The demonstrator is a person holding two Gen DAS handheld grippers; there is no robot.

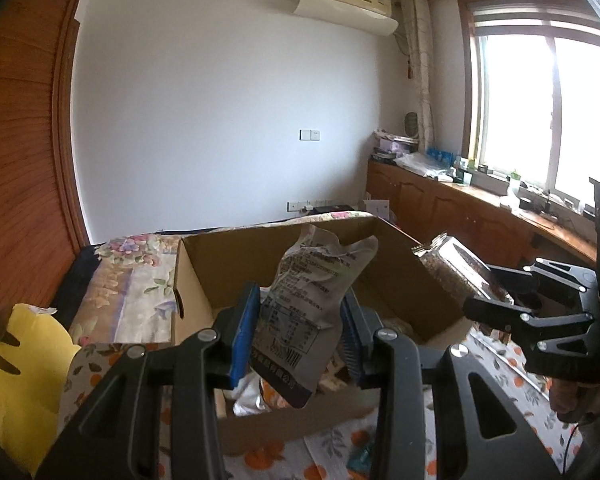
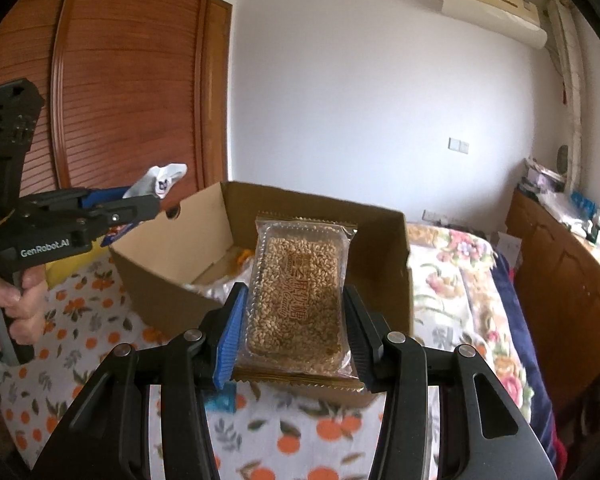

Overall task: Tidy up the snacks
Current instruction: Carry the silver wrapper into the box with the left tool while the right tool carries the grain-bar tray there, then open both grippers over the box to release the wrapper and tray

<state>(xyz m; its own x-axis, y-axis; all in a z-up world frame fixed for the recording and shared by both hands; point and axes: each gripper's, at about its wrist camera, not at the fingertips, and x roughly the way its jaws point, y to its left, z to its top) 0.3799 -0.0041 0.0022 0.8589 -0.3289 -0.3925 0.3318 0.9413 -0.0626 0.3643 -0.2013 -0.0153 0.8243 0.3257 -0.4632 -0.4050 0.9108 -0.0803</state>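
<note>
My left gripper is shut on a grey and white printed snack bag and holds it above the open cardboard box. My right gripper is shut on a clear pack of sesame candy, held over the near edge of the same box. In the left wrist view the right gripper and its pack hang at the box's right rim. In the right wrist view the left gripper shows at the left with the white bag sticking out. Several snacks lie in the box.
The box stands on a bed with an orange-print cloth and a floral quilt. A yellow cushion lies at the left. A wooden wardrobe is behind; a cluttered wooden cabinet runs under the window.
</note>
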